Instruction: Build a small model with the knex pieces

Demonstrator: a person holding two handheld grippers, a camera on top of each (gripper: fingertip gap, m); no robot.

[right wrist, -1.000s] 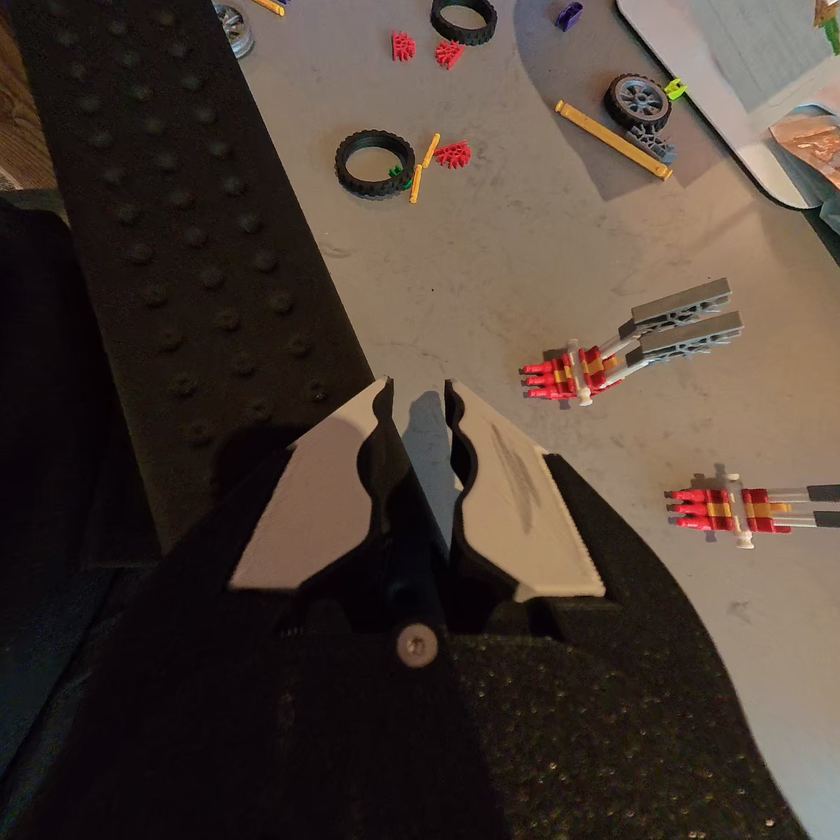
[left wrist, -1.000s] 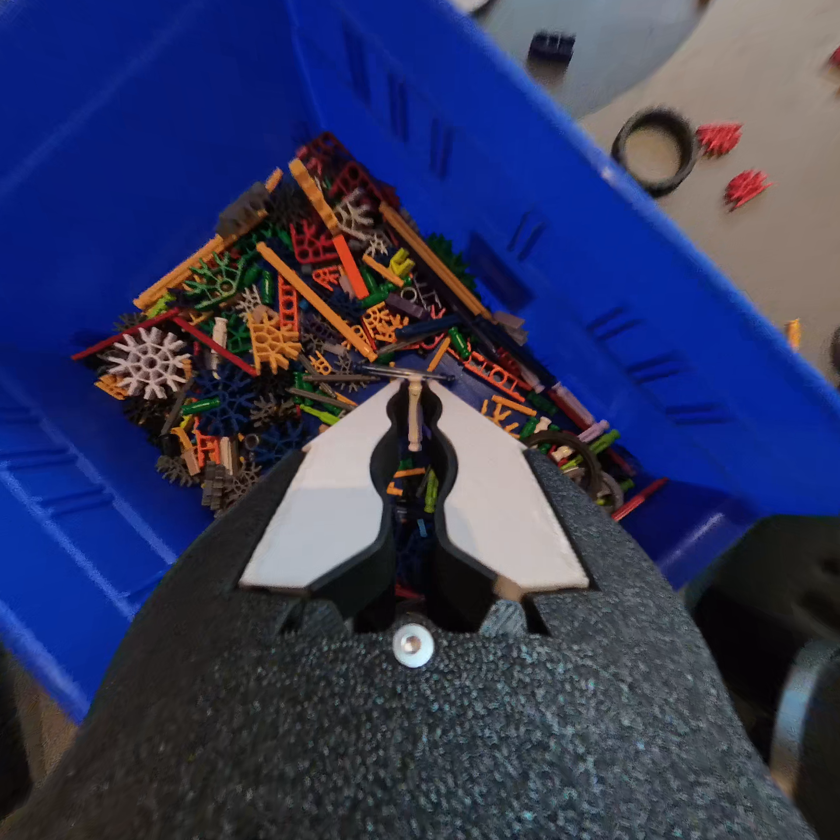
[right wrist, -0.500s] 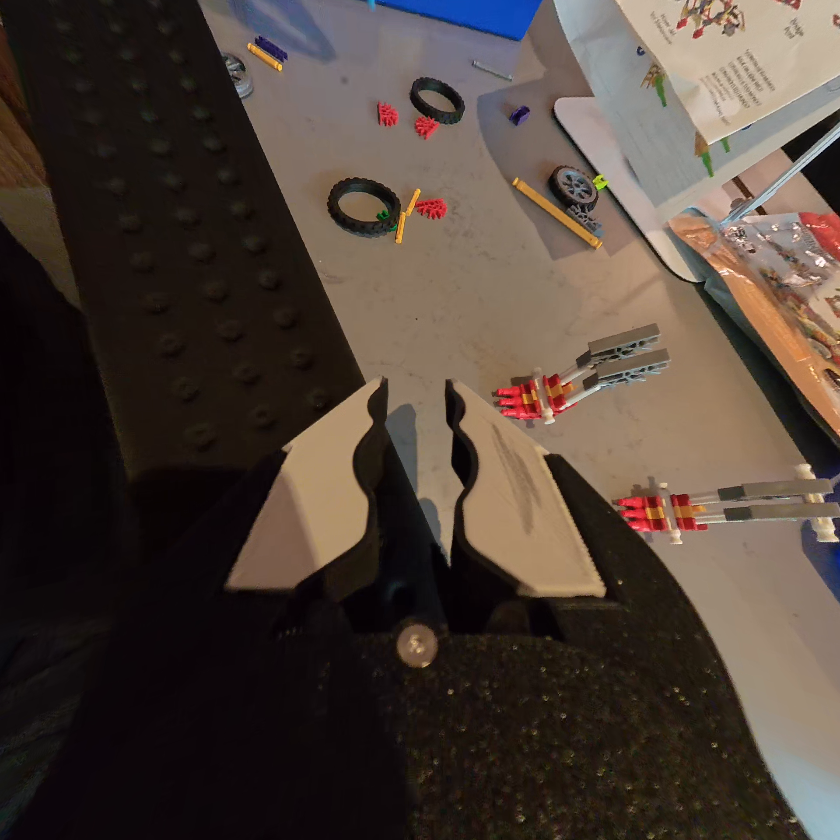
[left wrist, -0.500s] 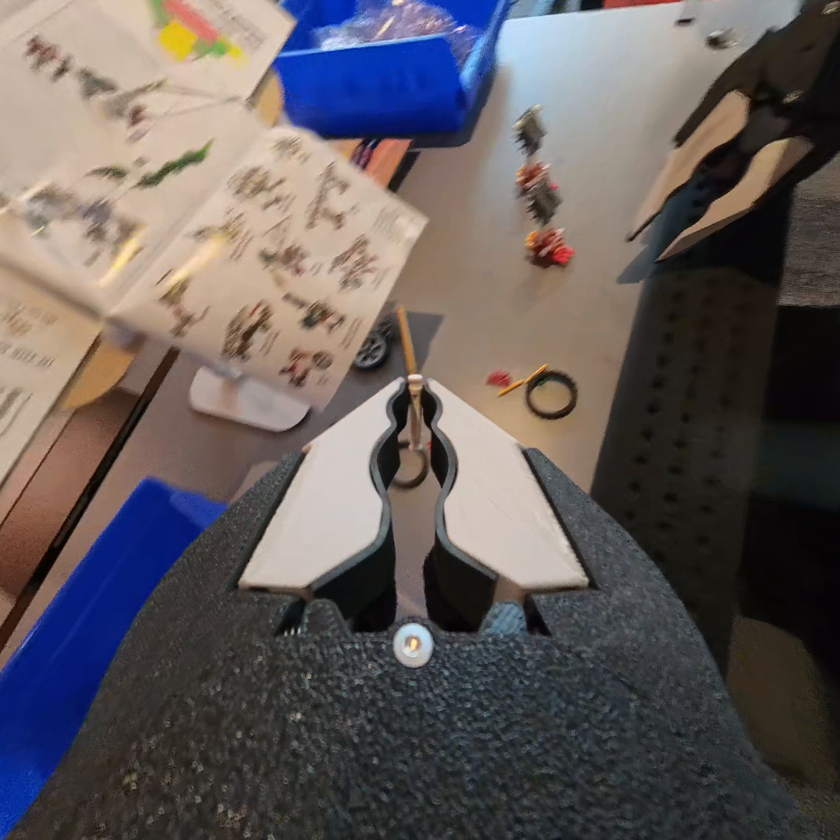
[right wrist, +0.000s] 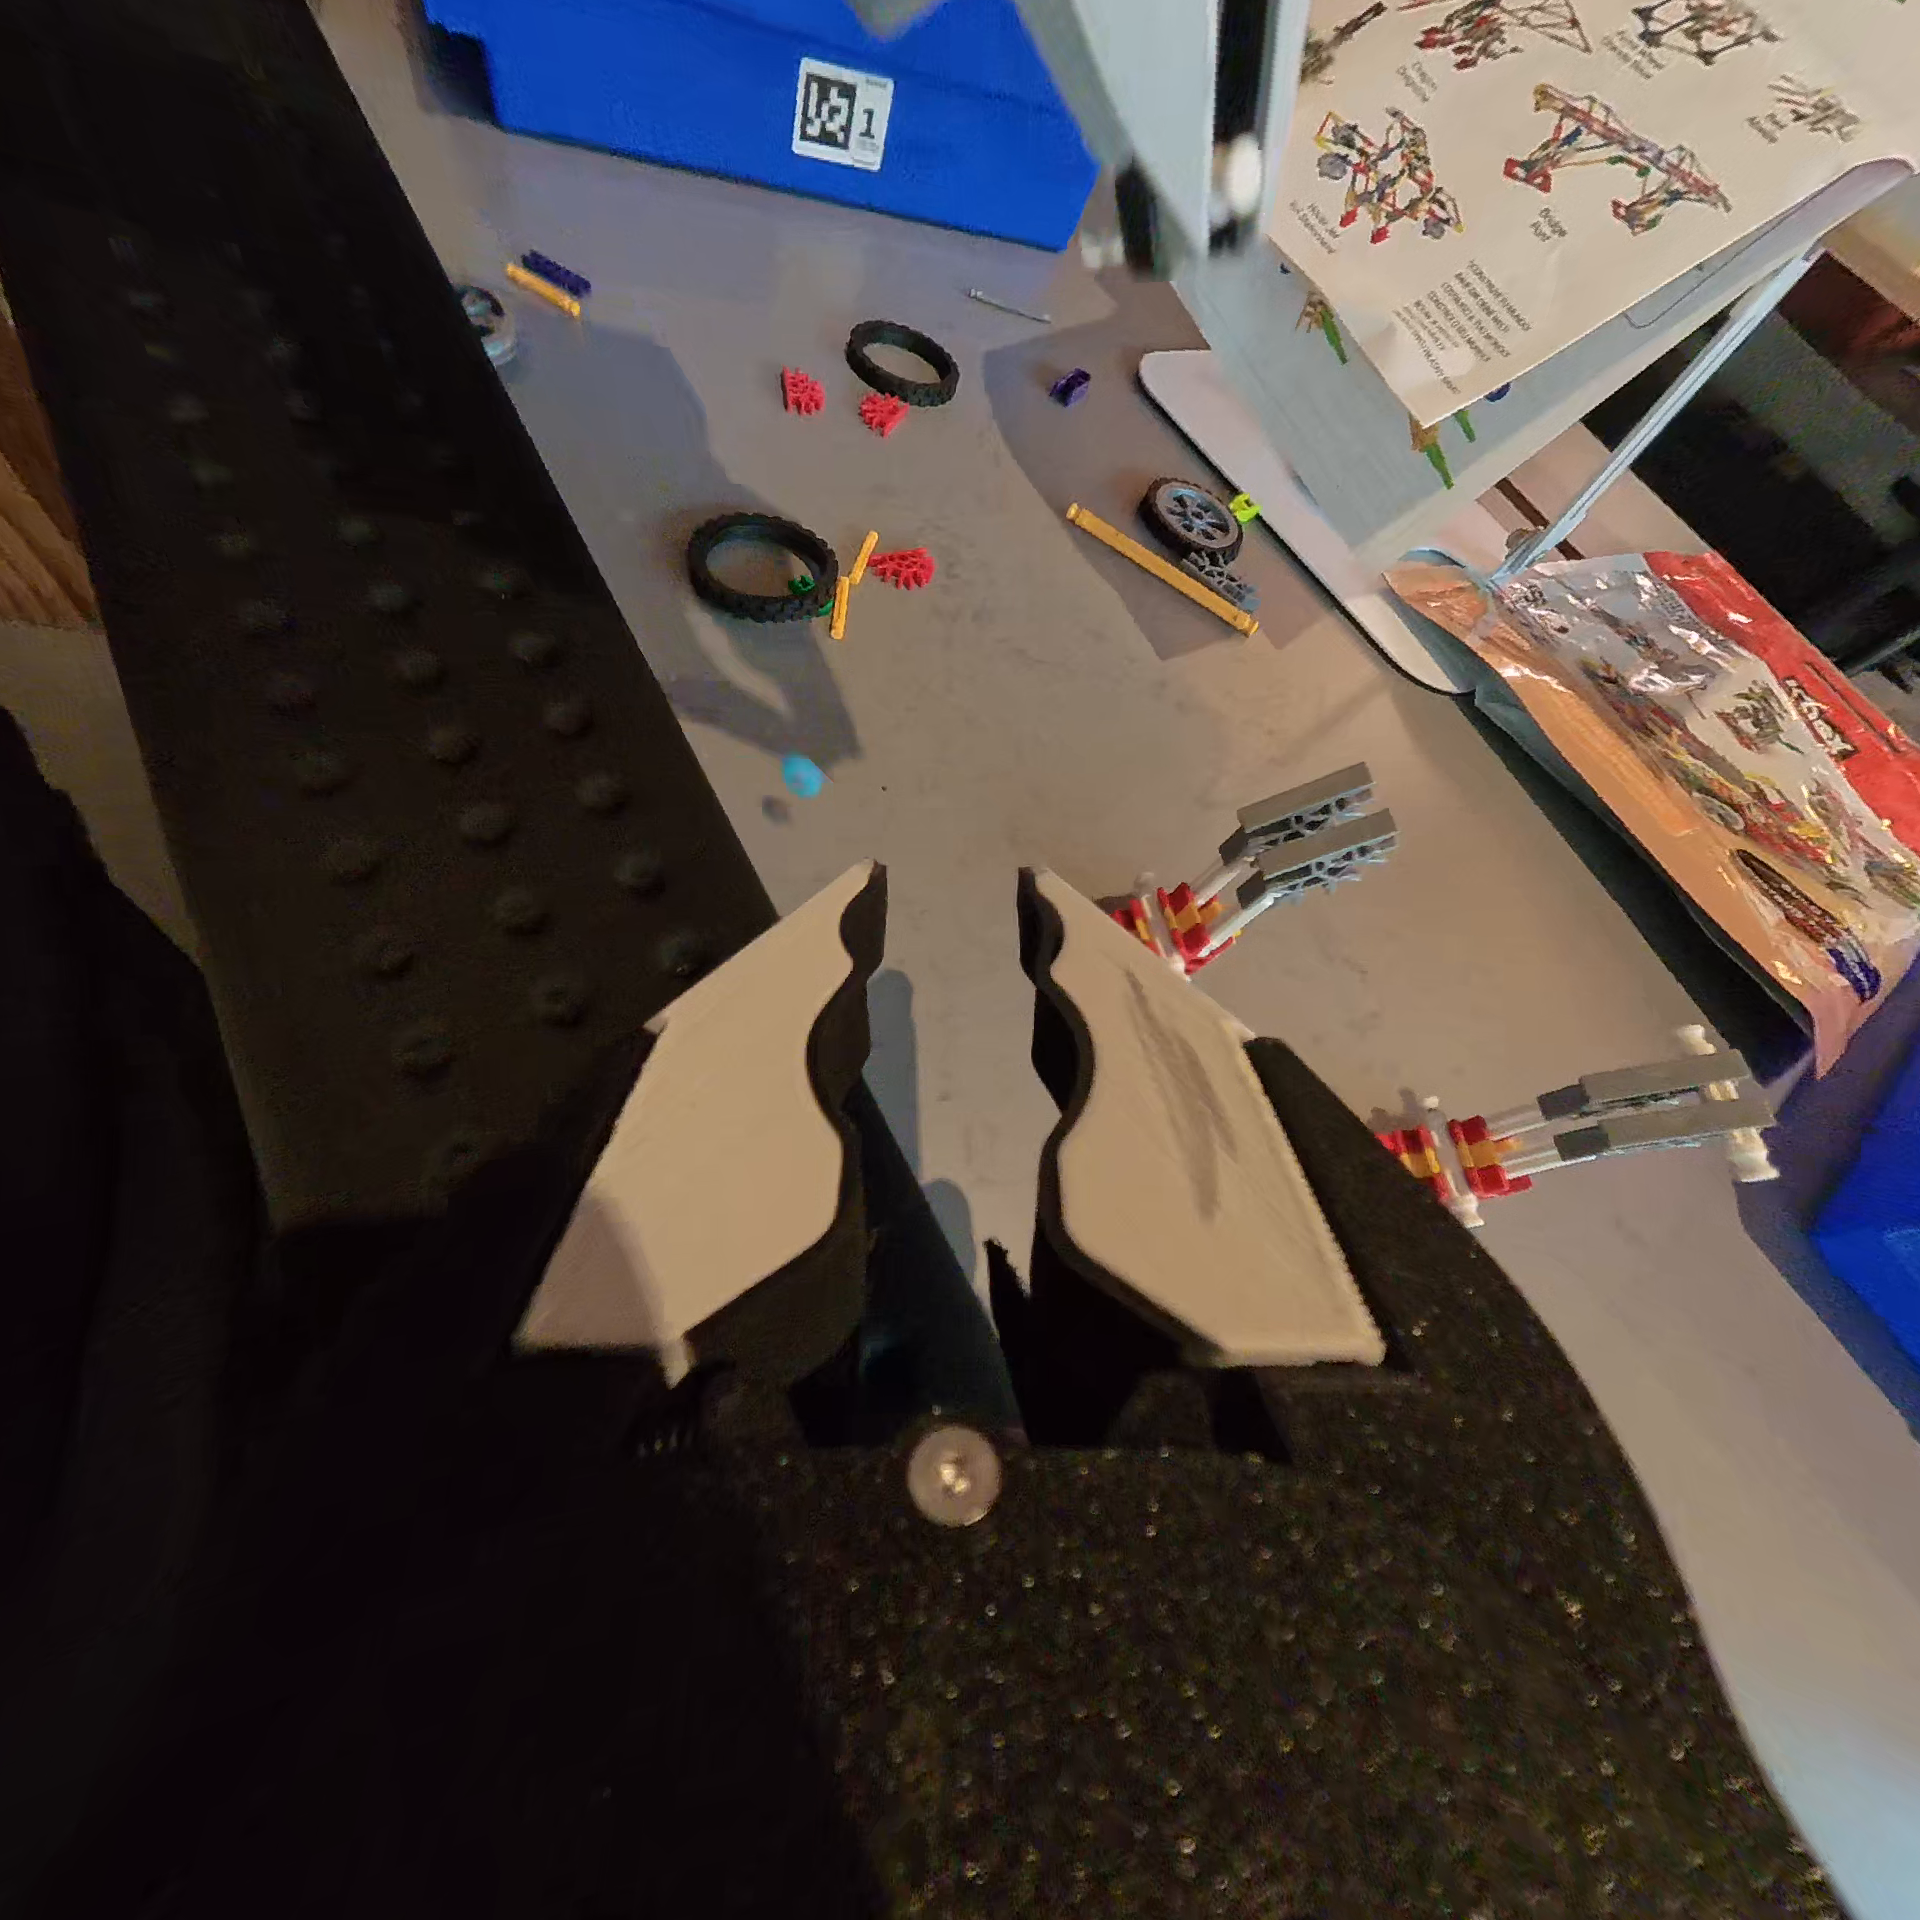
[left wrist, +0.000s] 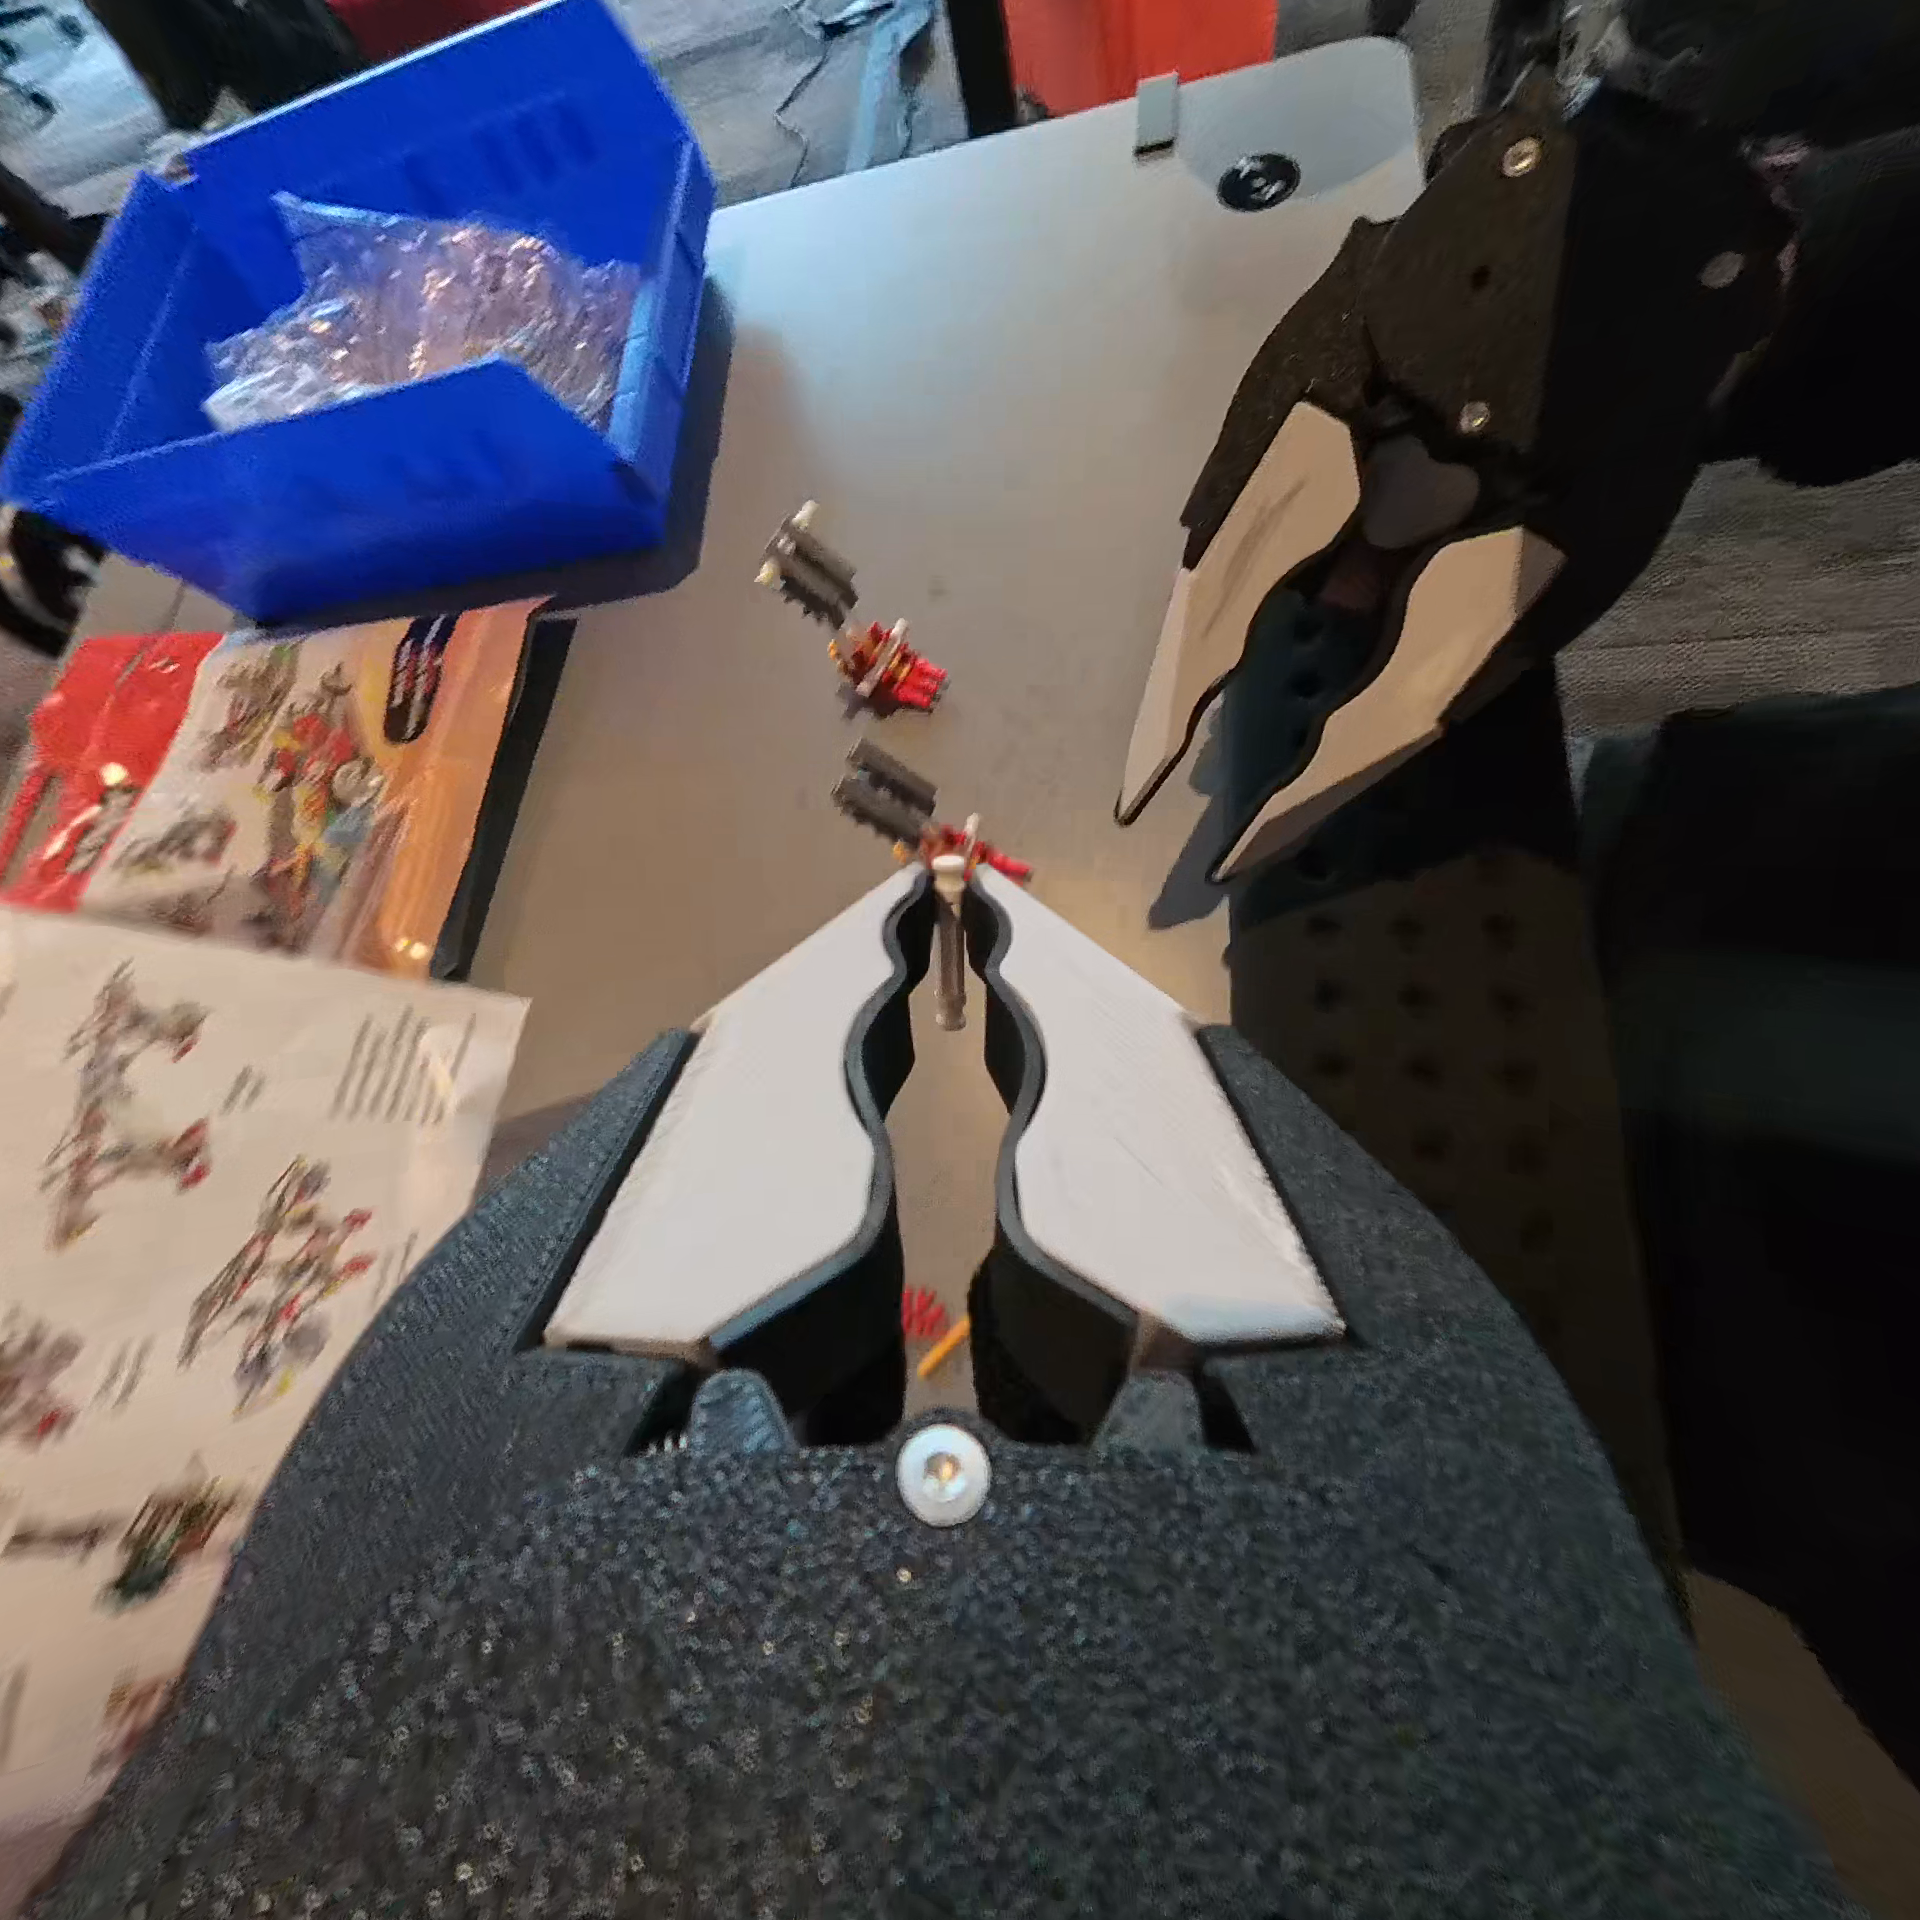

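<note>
My left gripper (left wrist: 948, 883) is shut on a short pale rod (left wrist: 948, 966) that stands upright between the tips. It hovers over the grey table (left wrist: 935, 364), just in front of the nearer of two red, yellow and grey rod assemblies (left wrist: 891, 795); the other assembly (left wrist: 883, 665) lies beyond it. My right gripper (right wrist: 951, 883) is open and empty above the table, with one assembly (right wrist: 1278, 852) just right of its tip and the other assembly (right wrist: 1579, 1117) farther right. It also shows in the left wrist view (left wrist: 1179, 842), open, at the upper right.
A black studded mat (right wrist: 364, 623) runs along the table's edge. Loose tyres (right wrist: 762, 566), a wheel (right wrist: 1193, 517), a yellow rod (right wrist: 1158, 566) and red connectors (right wrist: 902, 566) lie scattered. A blue bin (left wrist: 353, 343) holds a plastic bag. An instruction sheet (left wrist: 208, 1195) and a parts bag (right wrist: 1714, 748) are nearby. Spacing between my two grippers at the tips: around 10 cm.
My left gripper has left the blue bin of parts with the rod in its tips and swung over the table to the assemblies. My right gripper has pulled back and opened slightly wider.
</note>
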